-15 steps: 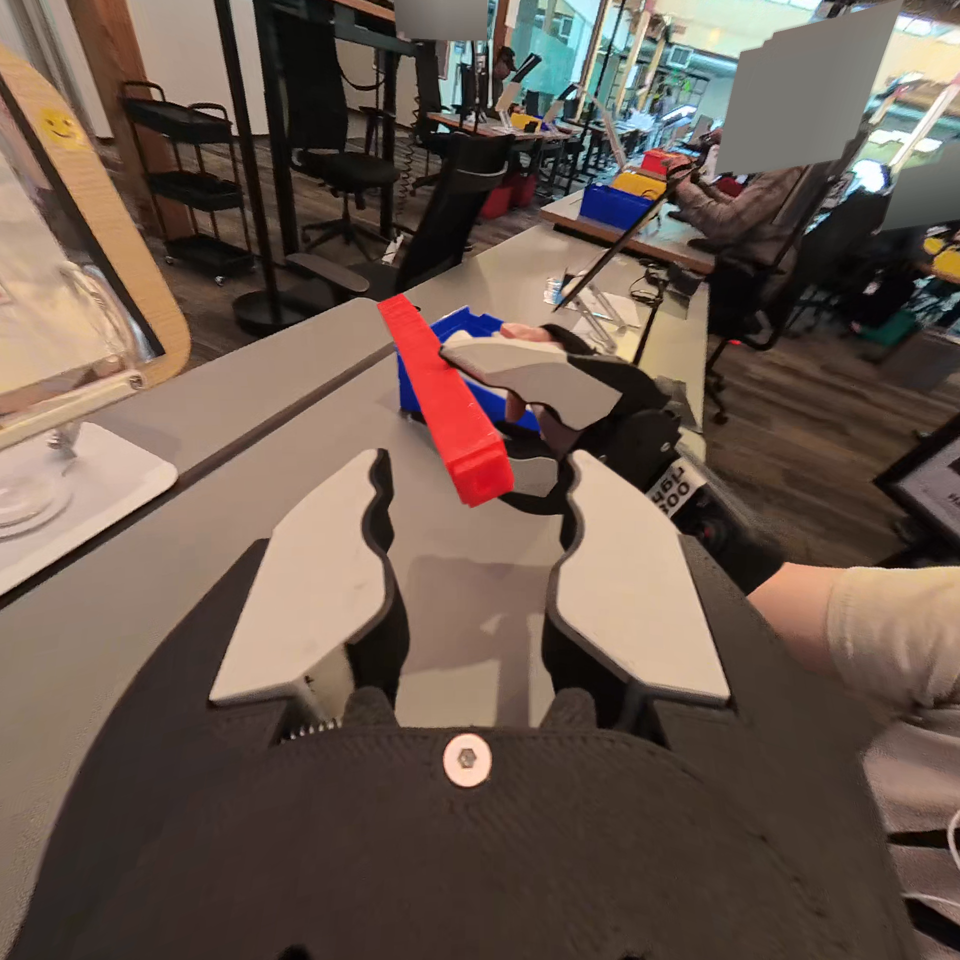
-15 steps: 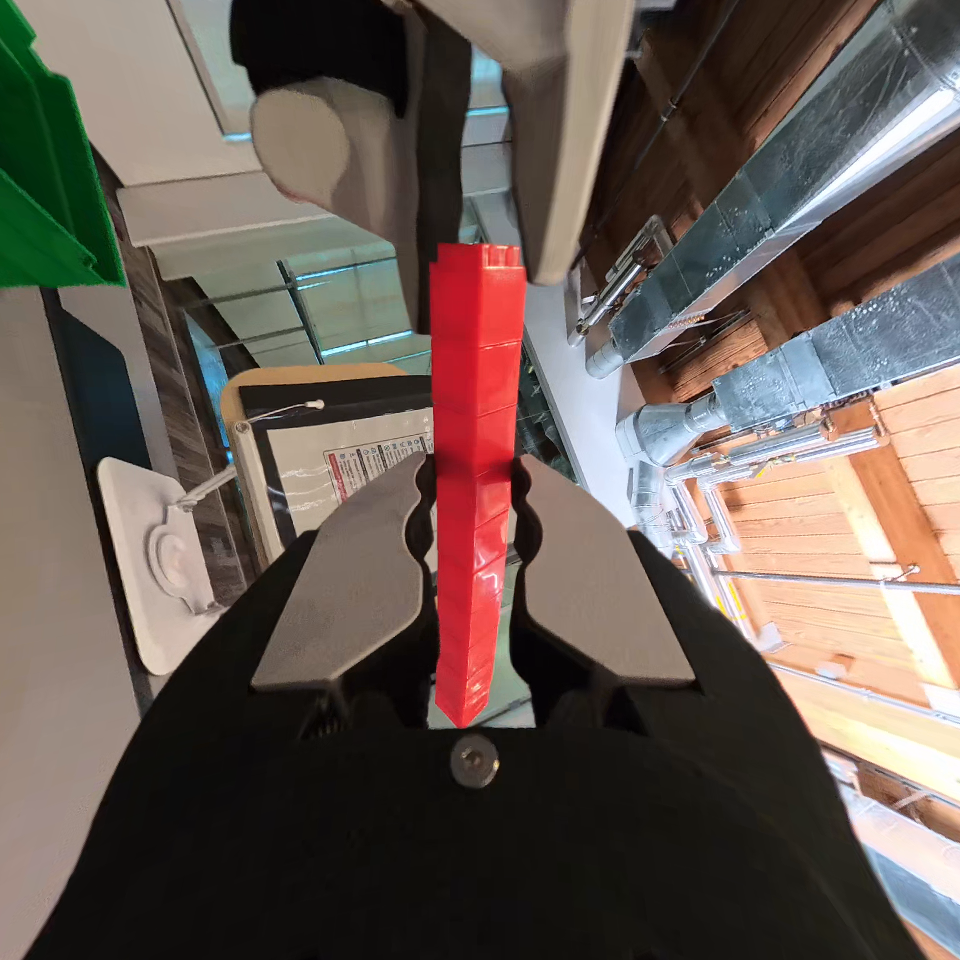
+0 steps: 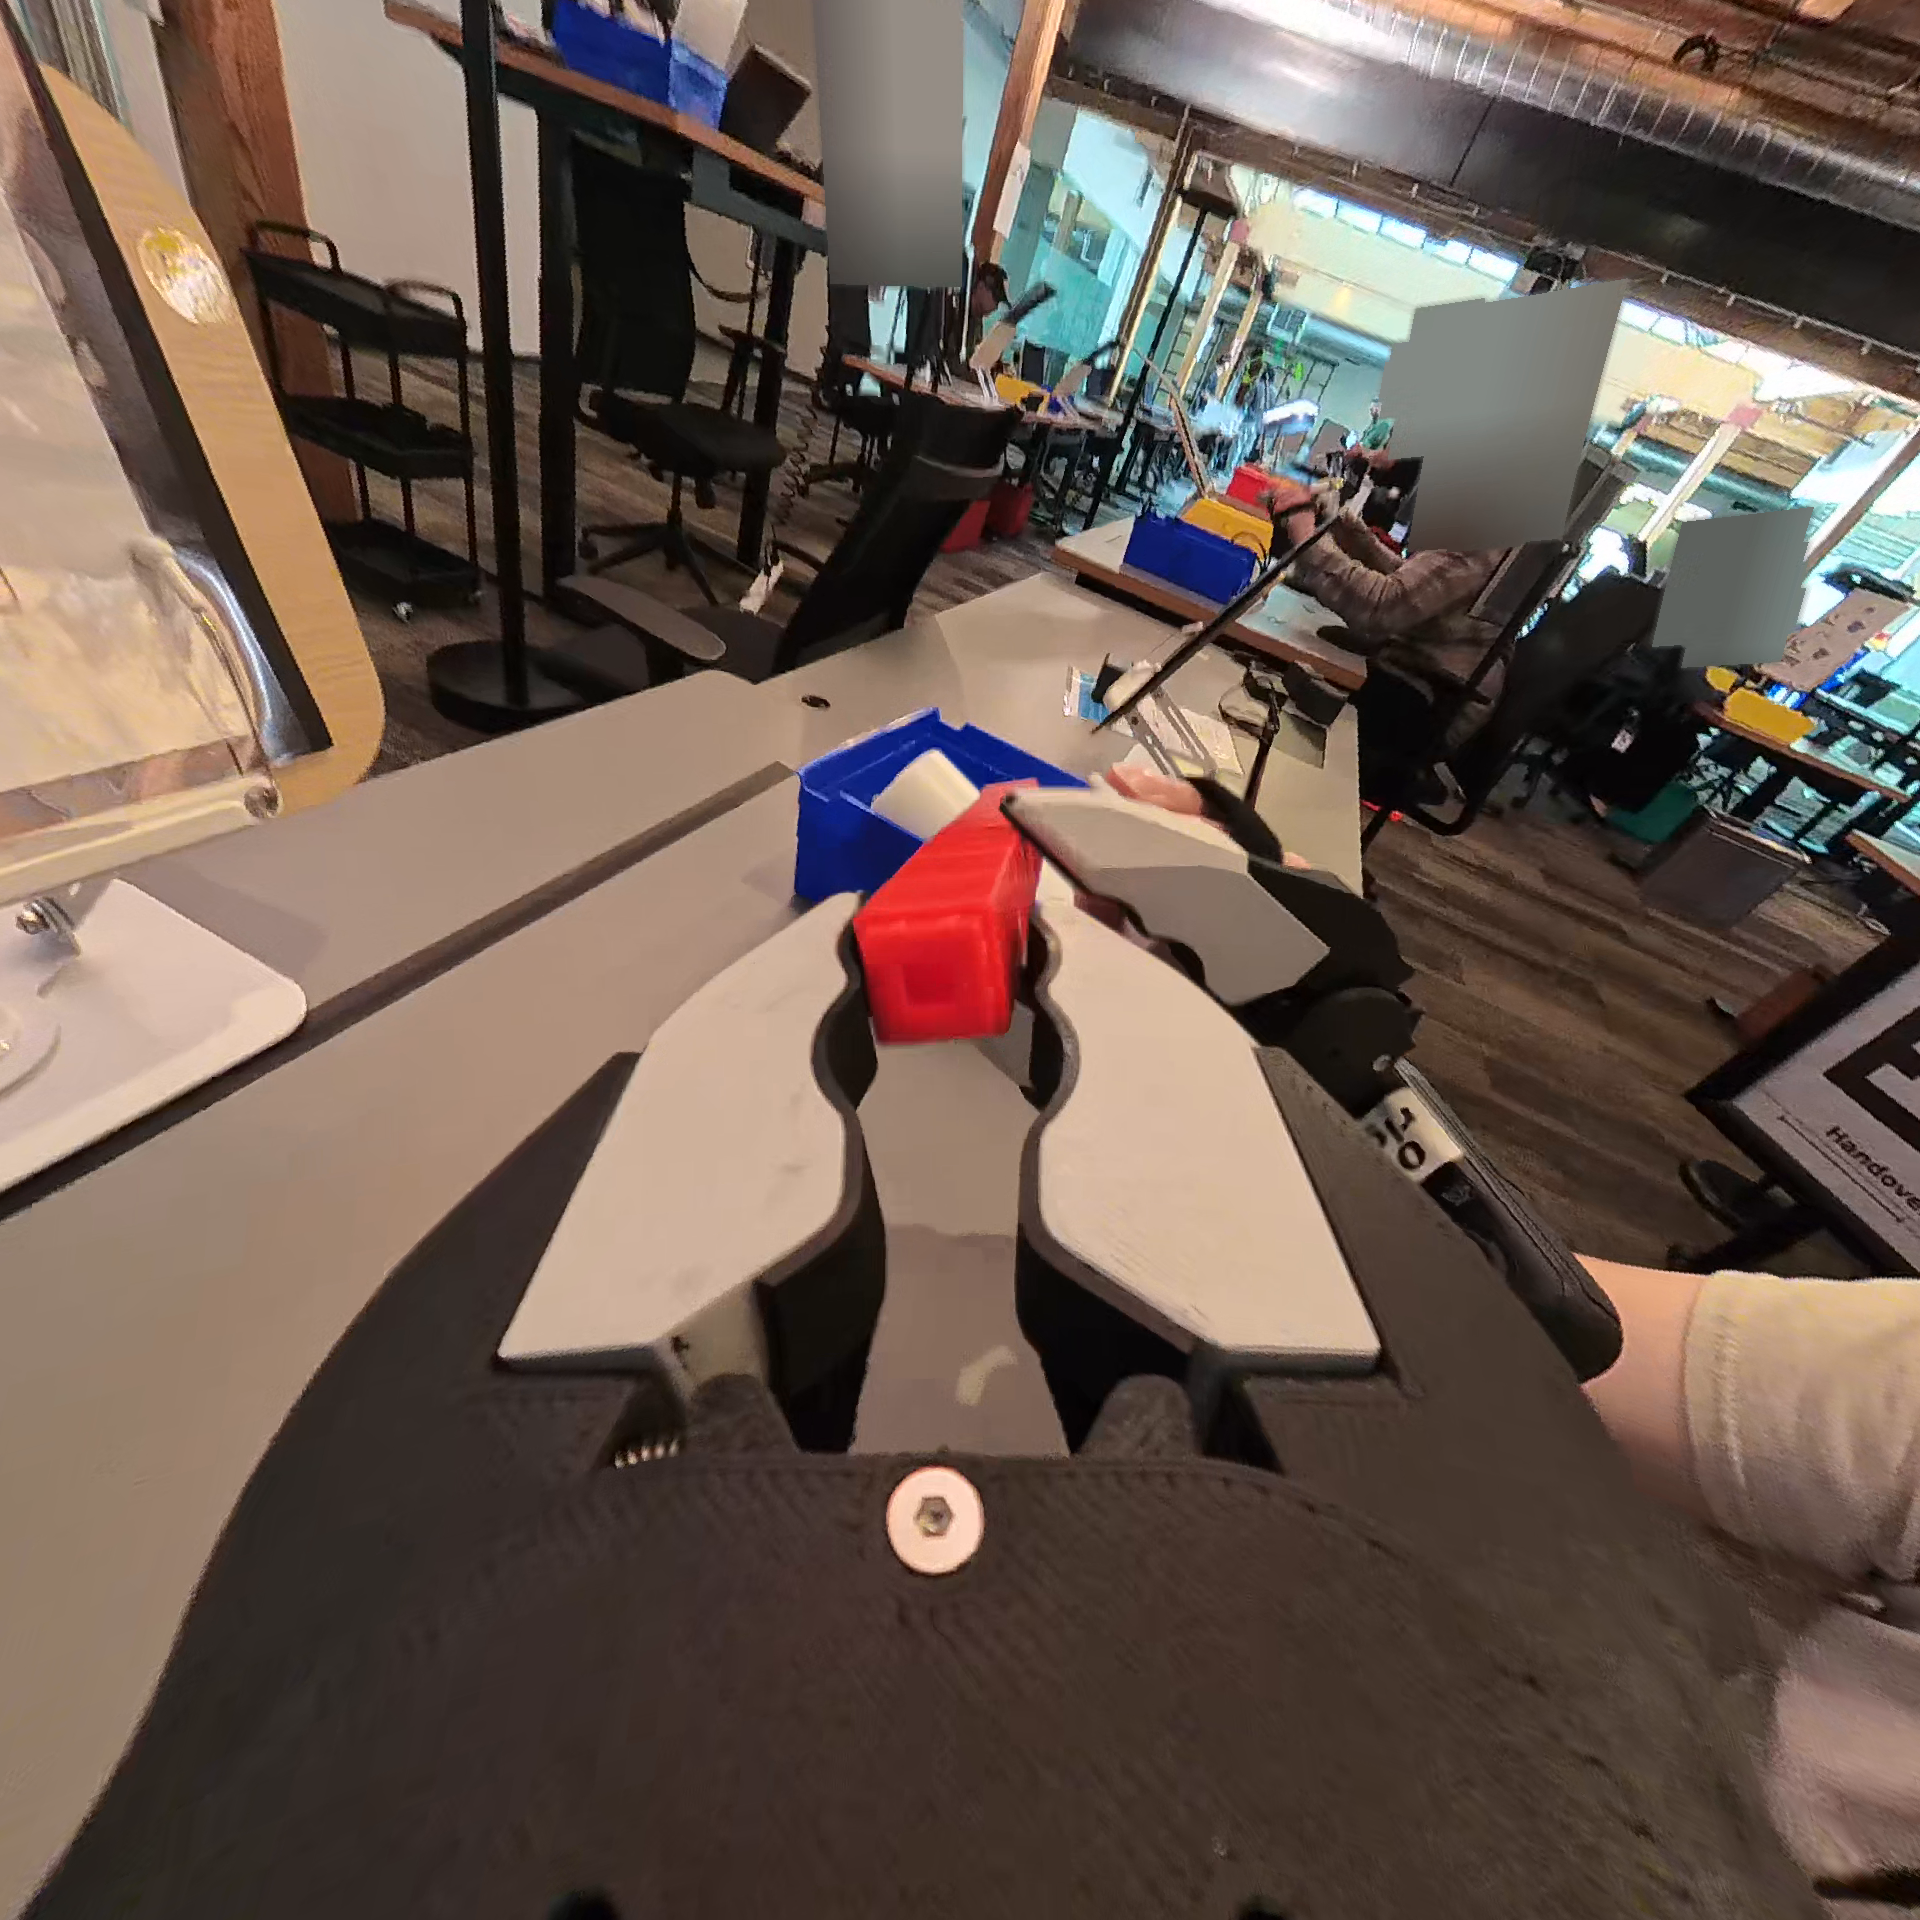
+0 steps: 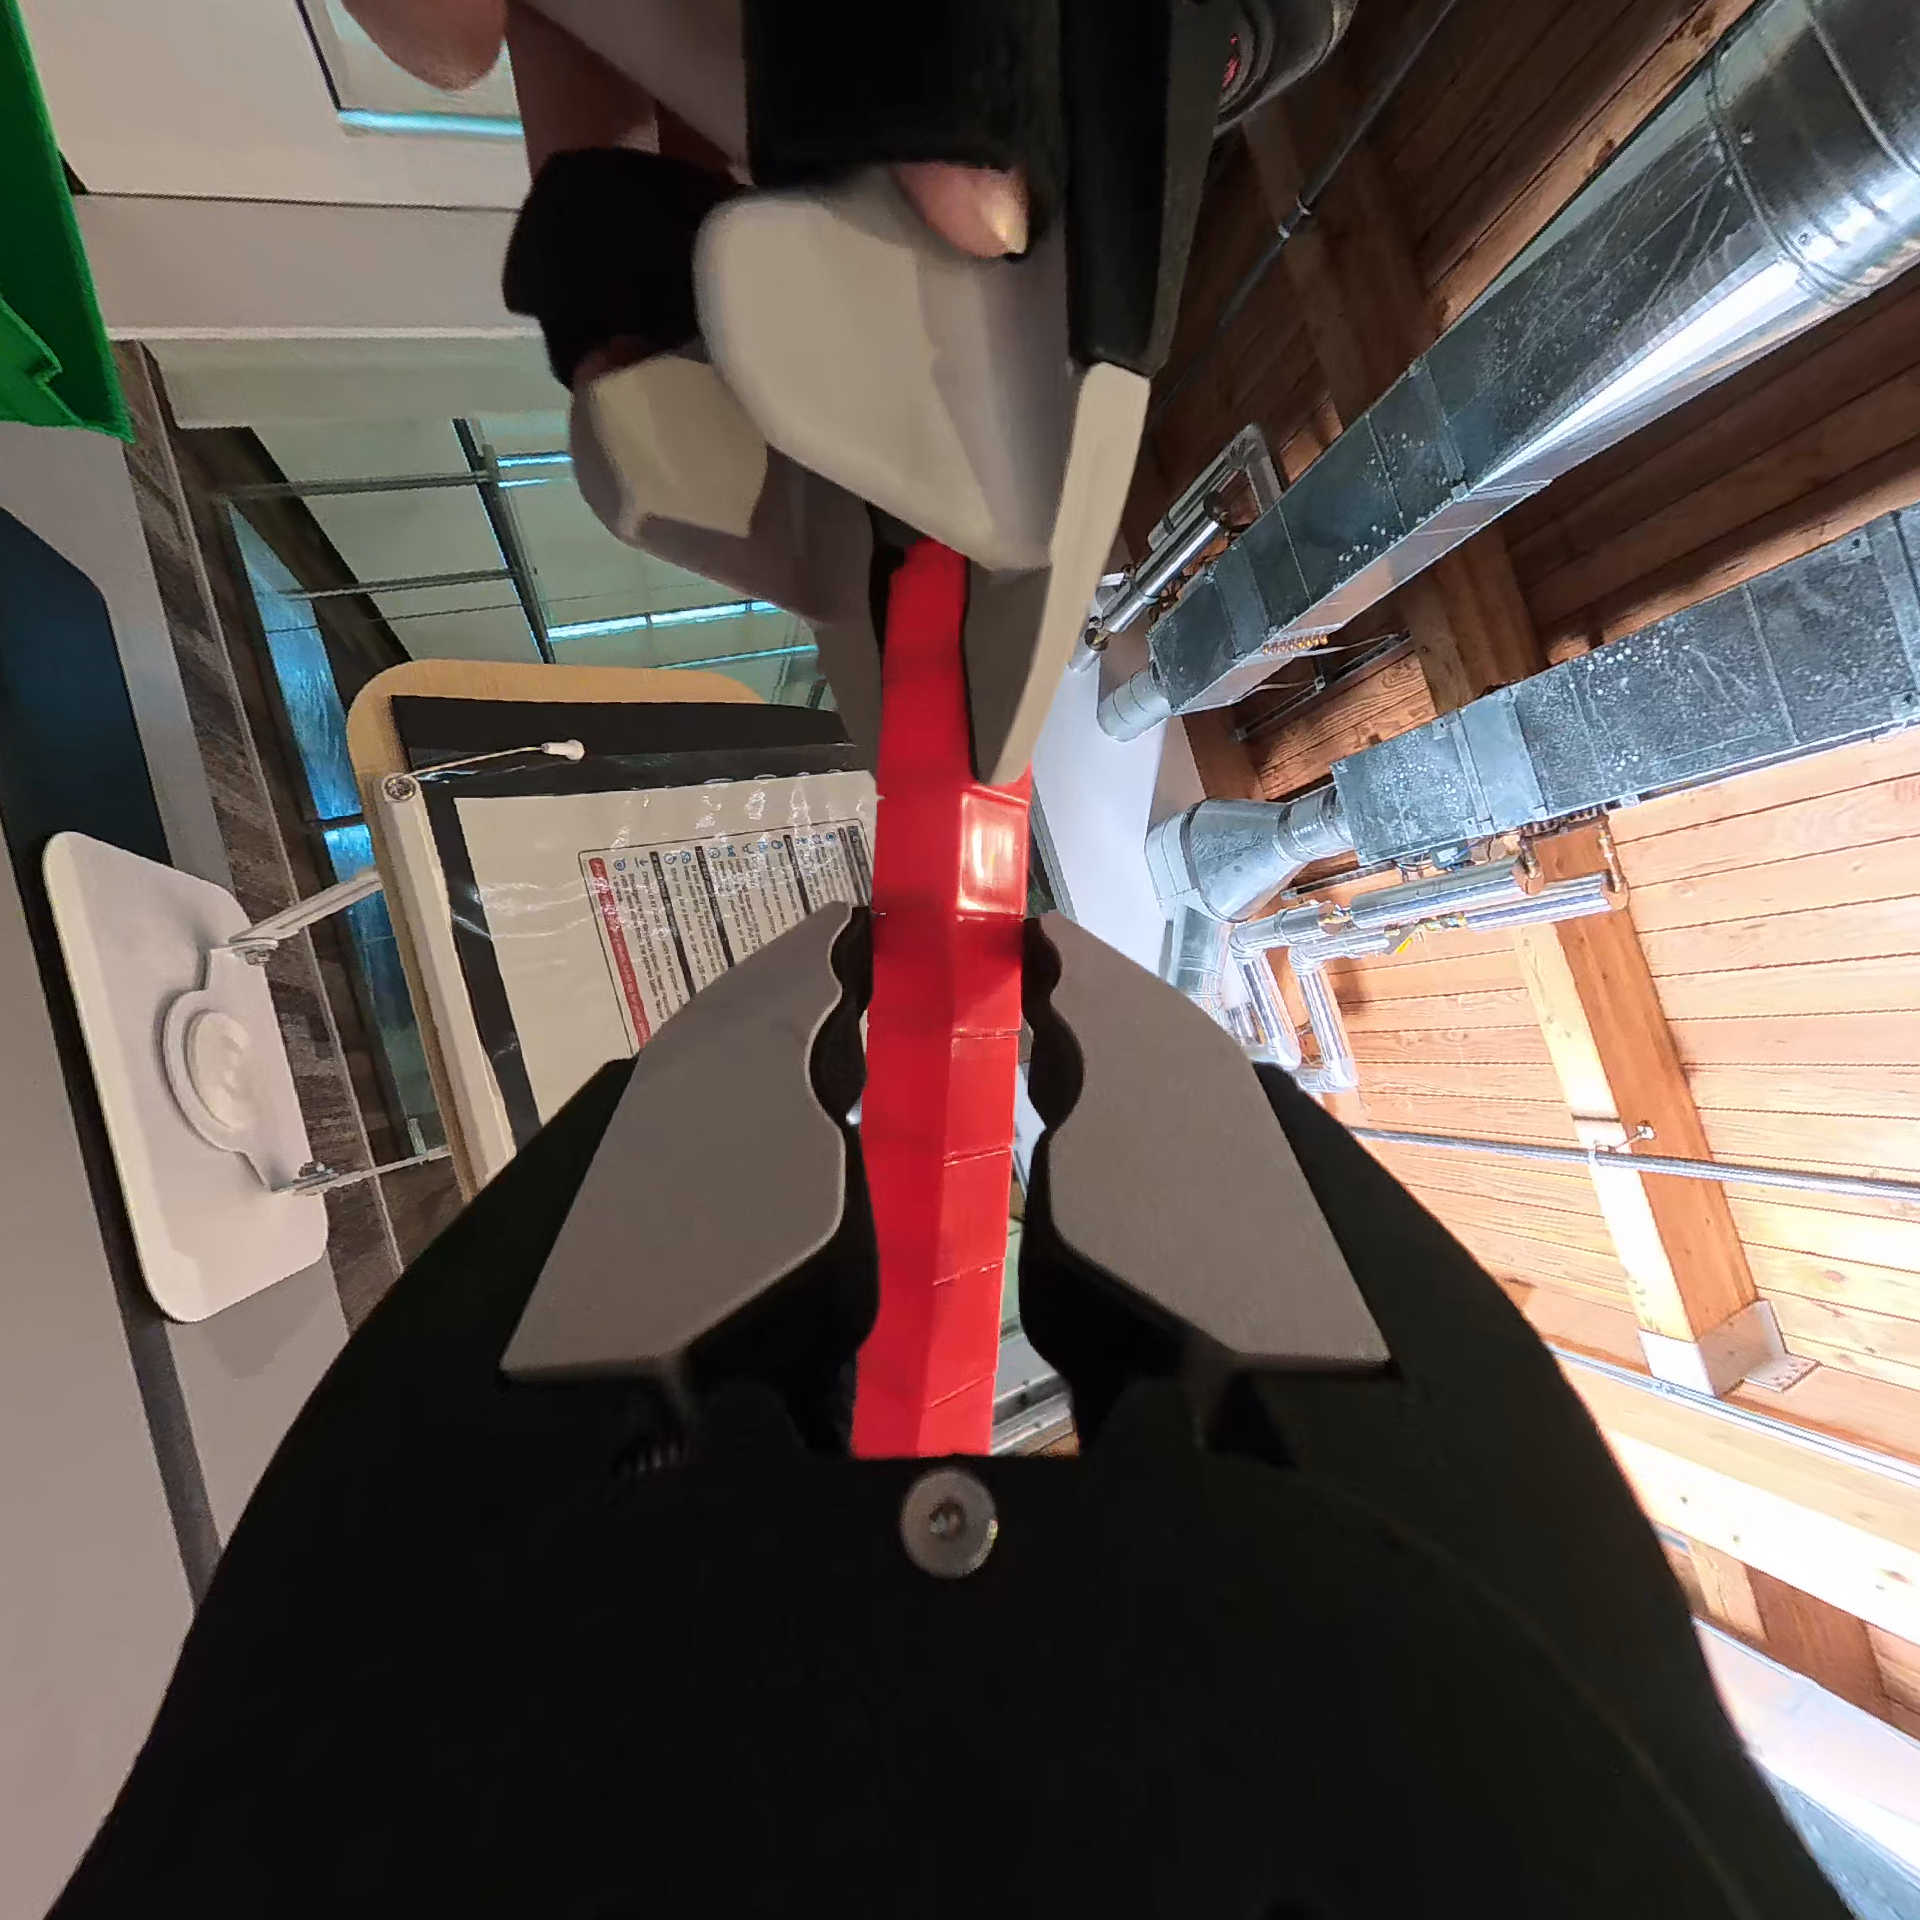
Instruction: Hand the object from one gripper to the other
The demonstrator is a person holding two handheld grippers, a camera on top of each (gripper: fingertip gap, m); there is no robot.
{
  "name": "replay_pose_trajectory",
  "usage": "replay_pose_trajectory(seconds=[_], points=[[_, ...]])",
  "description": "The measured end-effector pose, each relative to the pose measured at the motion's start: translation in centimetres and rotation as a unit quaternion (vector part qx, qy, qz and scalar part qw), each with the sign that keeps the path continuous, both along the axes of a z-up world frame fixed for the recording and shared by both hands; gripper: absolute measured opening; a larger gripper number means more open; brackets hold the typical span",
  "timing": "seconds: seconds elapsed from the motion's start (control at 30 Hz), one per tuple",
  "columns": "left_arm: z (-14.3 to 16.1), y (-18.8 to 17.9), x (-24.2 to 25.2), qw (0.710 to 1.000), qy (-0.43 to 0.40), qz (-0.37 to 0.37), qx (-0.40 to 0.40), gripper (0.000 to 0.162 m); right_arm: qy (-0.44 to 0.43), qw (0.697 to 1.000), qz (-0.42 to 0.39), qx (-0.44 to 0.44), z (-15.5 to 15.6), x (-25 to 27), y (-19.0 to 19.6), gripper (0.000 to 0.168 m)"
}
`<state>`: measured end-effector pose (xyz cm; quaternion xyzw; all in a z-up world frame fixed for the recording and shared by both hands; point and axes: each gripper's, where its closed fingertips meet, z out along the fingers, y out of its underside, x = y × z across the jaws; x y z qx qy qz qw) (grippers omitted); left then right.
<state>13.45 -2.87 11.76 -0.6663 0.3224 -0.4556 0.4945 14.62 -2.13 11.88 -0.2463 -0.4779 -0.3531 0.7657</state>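
A long red bar made of stacked bricks (image 3: 940,966) is held above the grey table (image 3: 416,1039). My left gripper (image 3: 940,940) has its two fingers closed against the sides of the bar's near end. My right gripper, with one grey finger (image 3: 1153,883) showing, comes in from the right and grips the bar farther along. In the right wrist view the bar (image 4: 940,1122) runs straight up between my right gripper's (image 4: 945,935) shut fingers. The left gripper (image 4: 925,665) clamps its far end at the top.
A blue bin (image 3: 842,842) holding a white cylinder (image 3: 925,795) stands on the table just behind the bar. A white stand base (image 3: 135,997) with a clear panel is at the left. A framed sign (image 3: 1849,1122) stands at the right, off the table edge. My left and right fingertips are right by each other.
My left gripper has moved up to the bar's free end and closed from wide open onto it. The right gripper still holds the bar.
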Motion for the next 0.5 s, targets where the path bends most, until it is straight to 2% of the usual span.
replay_pose_trajectory(seconds=[0.07,0.1,0.23,0.4,0.5], points=[[0.7,0.3,-0.1,1.0,-0.021,0.01,0.018,0.036,-0.003,1.0,0.0,-0.002,-0.2,-0.1,0.1,0.028],[0.6,0.3,0.0,1.0,-0.018,0.007,0.024,0.024,-0.002,1.0,-0.001,-0.003,-0.2,-0.1,0.2,0.028],[0.7,0.2,-0.1,0.998,0.002,0.003,0.059,0.022,0.006,1.0,0.014,-0.013,-0.3,-0.2,0.1,0.028],[0.2,0.8,-1.1,0.992,0.064,0.041,0.104,0.022,0.014,0.989,0.086,-0.118,-1.7,-1.3,0.4,0.033],[-0.8,0.6,-1.4,0.988,0.108,0.027,0.108,0.022,0.018,0.955,0.166,-0.245,-3.4,-2.1,-0.1,0.035]])
